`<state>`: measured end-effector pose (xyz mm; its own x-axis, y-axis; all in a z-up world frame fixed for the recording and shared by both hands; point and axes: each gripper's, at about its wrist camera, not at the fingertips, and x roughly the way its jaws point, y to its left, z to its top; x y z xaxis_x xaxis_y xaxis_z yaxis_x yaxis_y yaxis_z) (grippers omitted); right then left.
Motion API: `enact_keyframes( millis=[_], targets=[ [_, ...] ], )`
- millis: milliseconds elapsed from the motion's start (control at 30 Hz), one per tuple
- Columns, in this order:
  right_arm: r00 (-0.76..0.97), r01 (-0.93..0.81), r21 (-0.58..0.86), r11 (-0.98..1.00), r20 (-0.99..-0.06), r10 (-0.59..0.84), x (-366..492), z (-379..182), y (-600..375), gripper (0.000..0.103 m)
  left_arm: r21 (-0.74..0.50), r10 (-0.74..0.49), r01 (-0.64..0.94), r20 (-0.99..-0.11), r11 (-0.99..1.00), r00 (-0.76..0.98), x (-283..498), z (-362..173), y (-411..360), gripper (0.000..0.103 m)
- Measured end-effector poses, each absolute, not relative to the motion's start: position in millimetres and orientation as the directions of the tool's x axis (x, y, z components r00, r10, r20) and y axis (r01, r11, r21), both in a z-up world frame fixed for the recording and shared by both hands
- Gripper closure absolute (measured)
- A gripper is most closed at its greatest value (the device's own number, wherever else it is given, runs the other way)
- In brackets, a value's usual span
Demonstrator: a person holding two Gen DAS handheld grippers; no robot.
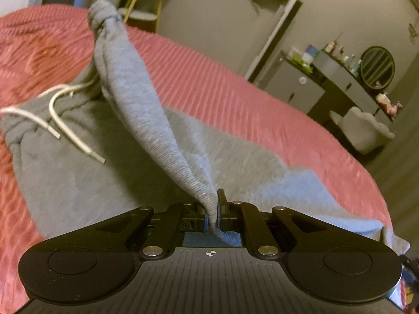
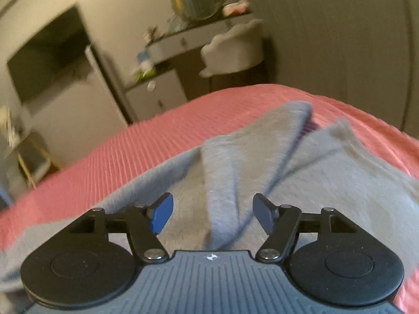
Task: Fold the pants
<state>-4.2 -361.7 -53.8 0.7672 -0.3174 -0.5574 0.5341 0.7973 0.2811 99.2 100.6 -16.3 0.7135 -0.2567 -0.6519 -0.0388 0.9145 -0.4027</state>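
The left gripper has its two black fingers pressed together on a bunched fold of the grey fleece sweatpants, so the cloth is pinched tight between the pads and a short end of it pokes out behind them, toward the gripper body. From the pinch, a twisted rope of the grey fabric rises forward and to the left, ending in a gathered knot-like bunch high up and far ahead of the fingers. The rest of the pants lies spread flat beneath and ahead of this gripper on the pink ribbed bedspread. To the front left, the waistband is crumpled, and the white flat drawstring trails out of it in two loose ends across the grey cloth. Far off to the front right stands a dark dresser with small bottles and a round mirror, with a pale upholstered chair beside it.

The right gripper stands wide open, one blue-faced pad on the left and one dark pad on the right, well apart, with nothing between them. It hangs just over the grey sweatpants, which fill the space under and ahead of its fingers; a raised fold of the cloth runs forward through the gap. Whether the pads touch the fabric cannot be told. This view is blurred. Beyond the cloth, the pink bedspread curves away.
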Motion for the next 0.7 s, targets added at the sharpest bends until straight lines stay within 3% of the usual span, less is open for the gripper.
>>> enact_keyframes(
  millis=[100, 200, 233, 267, 333, 433, 633, 700],
  targets=[
    [0.696, 0.559, 0.114, 0.821, -0.602, -0.391, 33, -62, -366, 0.035, -0.383, -0.245, -0.029, -0.645, 0.923, 0.724, 102, -17, 96, 0.096],
    [0.608, 0.584, 0.075, 0.808, -0.701, -0.373, 62, -90, -380, 0.037, -0.403, -0.256, -0.05, -0.666, 0.914, 0.701, 108, -25, 99, 0.096],
    [0.604, 0.577, 0.035, 0.816, -0.691, -0.397, 66, -96, -377, 0.048, -0.409, -0.259, -0.058, -0.673, 0.911, 0.693, 109, -29, 101, 0.096],
    [0.61, 0.566, -0.014, 0.824, -0.666, -0.43, 67, -98, -373, 0.077, -0.415, -0.263, -0.062, -0.678, 0.908, 0.686, 110, -31, 103, 0.096],
    [0.61, 0.57, -0.027, 0.821, -0.655, -0.445, 64, -94, -375, 0.096, -0.428, -0.272, -0.071, -0.685, 0.901, 0.676, 111, -34, 106, 0.096],
    [0.662, 0.606, 0.165, 0.778, -0.646, -0.379, 39, -79, -401, 0.098, -0.455, -0.288, -0.059, -0.655, 0.889, 0.699, 108, -24, 110, 0.096],
    [0.761, 0.64, 0.453, 0.621, -0.482, -0.434, -79, -39, -423, 0.098, -0.501, -0.328, -0.002, -0.571, 0.866, 0.753, 71, 12, 126, 0.096],
    [0.751, 0.66, 0.508, 0.554, -0.471, -0.463, -122, -42, -429, 0.098, -0.521, -0.34, -0.008, -0.569, 0.853, 0.749, 60, 8, 136, 0.095]
  ],
)
